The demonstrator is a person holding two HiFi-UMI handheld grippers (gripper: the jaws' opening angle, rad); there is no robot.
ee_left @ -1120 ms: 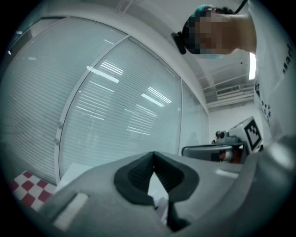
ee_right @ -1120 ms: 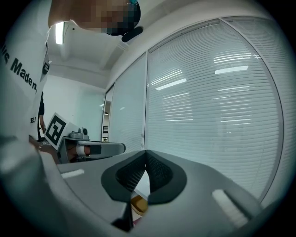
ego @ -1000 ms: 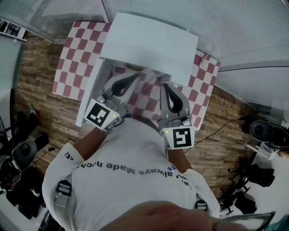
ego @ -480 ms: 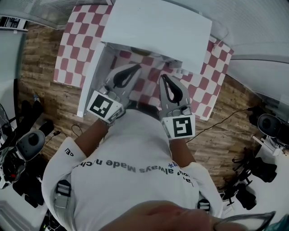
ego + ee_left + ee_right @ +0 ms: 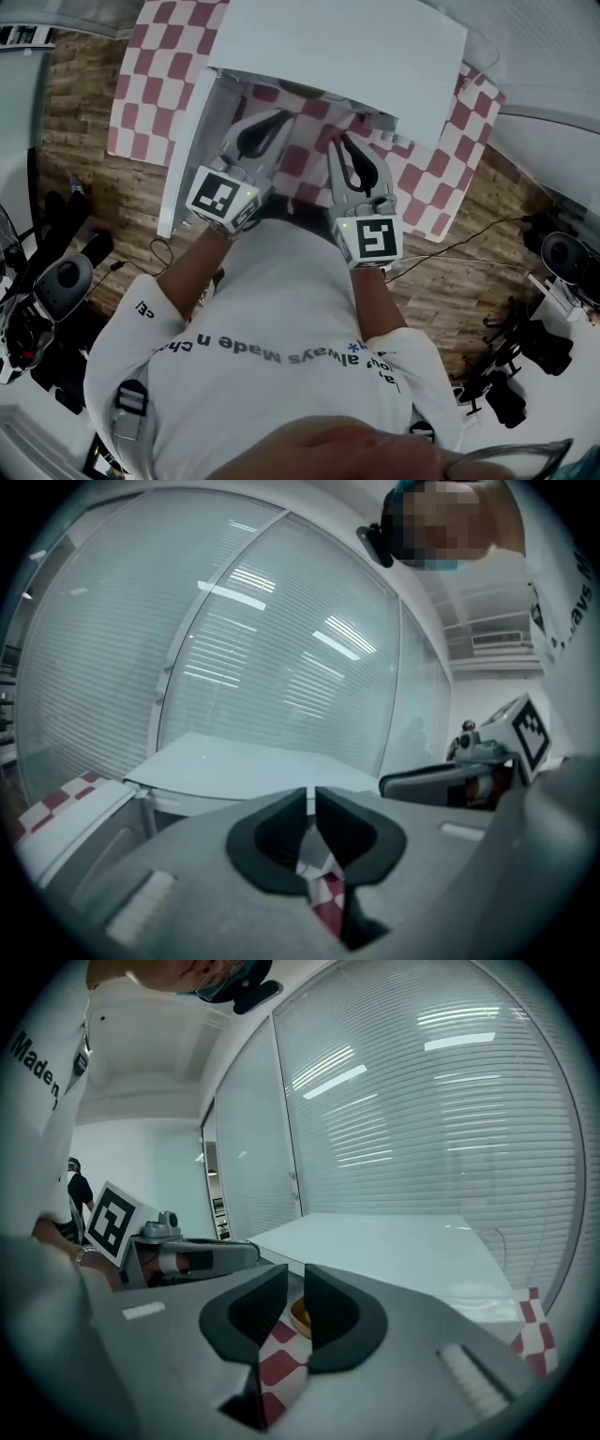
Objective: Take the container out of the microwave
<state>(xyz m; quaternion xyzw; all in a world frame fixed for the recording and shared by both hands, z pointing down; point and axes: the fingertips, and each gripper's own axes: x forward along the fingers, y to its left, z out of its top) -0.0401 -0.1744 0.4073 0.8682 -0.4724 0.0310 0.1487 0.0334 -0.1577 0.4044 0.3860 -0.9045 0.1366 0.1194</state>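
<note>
The left gripper (image 5: 310, 794) and right gripper (image 5: 296, 1276) point side by side at the open white microwave (image 5: 337, 47). Both pairs of jaws have just been opening: the left a slit apart, the right slightly wider, with nothing between them. The yellow-rimmed container (image 5: 299, 1315) sits ahead of the right gripper's tips.

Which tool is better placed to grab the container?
Probably the right tool: the container shows straight through its gap. The left tool frames only cloth. Both have just been opening, with nothing between them.
</note>
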